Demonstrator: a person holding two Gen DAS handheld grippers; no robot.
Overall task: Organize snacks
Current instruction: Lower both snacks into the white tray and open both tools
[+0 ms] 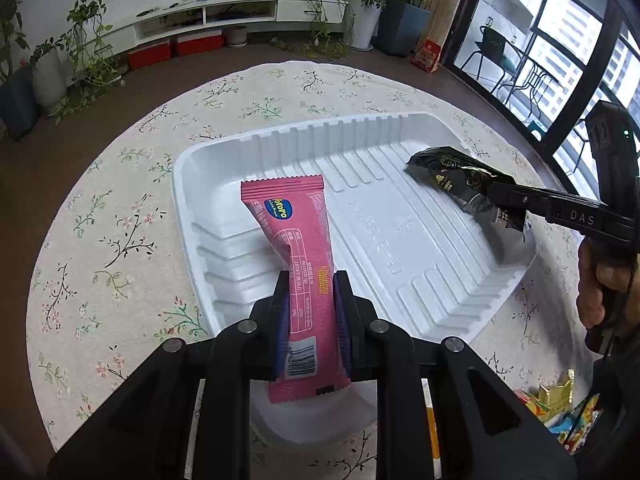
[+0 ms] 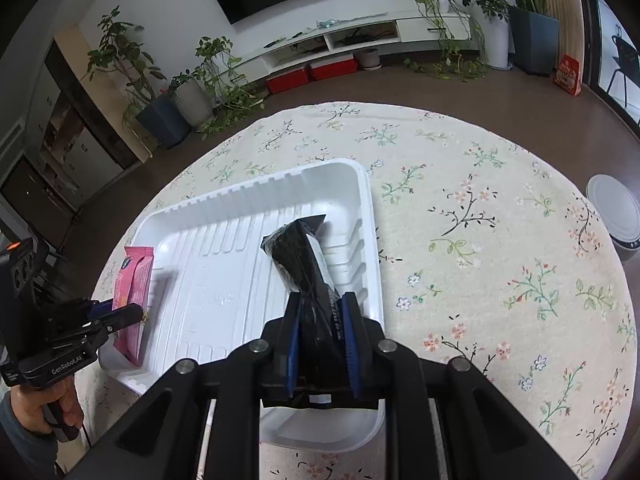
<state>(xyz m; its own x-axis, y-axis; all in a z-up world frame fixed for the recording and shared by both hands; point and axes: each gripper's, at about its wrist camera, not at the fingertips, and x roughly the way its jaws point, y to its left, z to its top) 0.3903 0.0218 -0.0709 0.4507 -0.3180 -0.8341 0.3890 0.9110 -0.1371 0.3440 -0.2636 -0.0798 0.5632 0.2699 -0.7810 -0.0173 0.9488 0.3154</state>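
We hold a long pink plastic snack bar wrapper (image 1: 298,280) clamped between the pads of the left hand-held gripper (image 1: 311,300). Its long axis runs straight ahead of the jaws, and its far end hangs over the left part of a shallow white ribbed plastic tray (image 1: 280,140). We cannot tell whether that end touches the tray floor.

The right hand-held gripper (image 2: 322,330) is clamped on a long glossy black snack packet (image 2: 308,264). This packet also points forward along its fingers, above the tray's right side, close to the ribbed wall. The two snacks are well apart, with bare tray floor between them, so we judge that each can be laid down without crossing the other.

The tray sits on a round table (image 2: 480,200) covered with a cream floral cloth. More bright snack wrappers (image 1: 560,412) lie at the table's near right edge. A round white lidded container (image 2: 614,210) stands at its far right.
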